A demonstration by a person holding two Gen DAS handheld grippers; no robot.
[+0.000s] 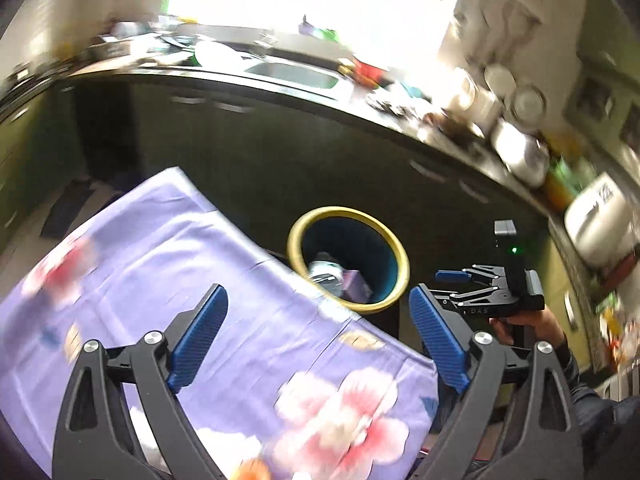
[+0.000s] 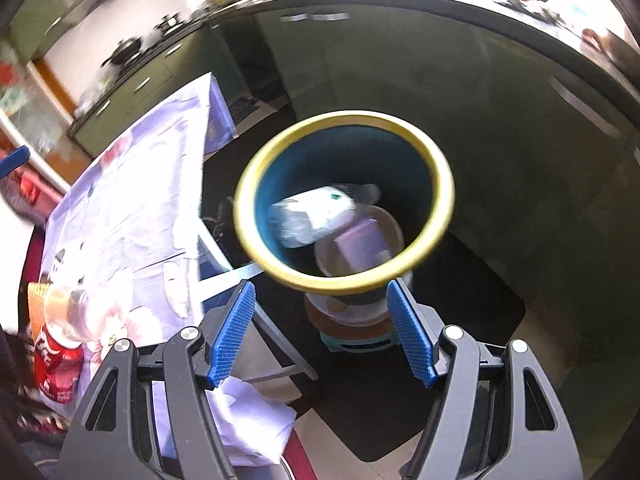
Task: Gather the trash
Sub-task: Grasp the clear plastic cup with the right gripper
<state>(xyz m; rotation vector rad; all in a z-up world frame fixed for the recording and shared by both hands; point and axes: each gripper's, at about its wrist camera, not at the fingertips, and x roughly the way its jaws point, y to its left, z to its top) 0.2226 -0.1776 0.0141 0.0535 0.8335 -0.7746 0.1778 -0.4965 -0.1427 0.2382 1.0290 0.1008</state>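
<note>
Right wrist view: both tongs empty over the bin, a drop apparently just done.

Largest is the table under its purple floral cloth [image 2: 132, 184], and just off its far edge stands the yellow-rimmed bin [image 2: 444, 184], raised on a small stool [image 2: 354, 334]. Inside the bin lie a clear plastic bottle [image 2: 312, 212], a purple carton [image 2: 362, 242] and a round lid or plate. At the table's near left corner, a red cola can [image 2: 58, 364] and a pale bottle [image 2: 74, 314] wait uncollected. The right gripper [image 2: 322, 334] hangs above the bin rim, spread, holding nothing; the left gripper [image 1: 318, 338] over the cloth is spread wide and empty too. Judging by this, the next move calls for swinging back to that corner and closing squarely on the can.
</note>
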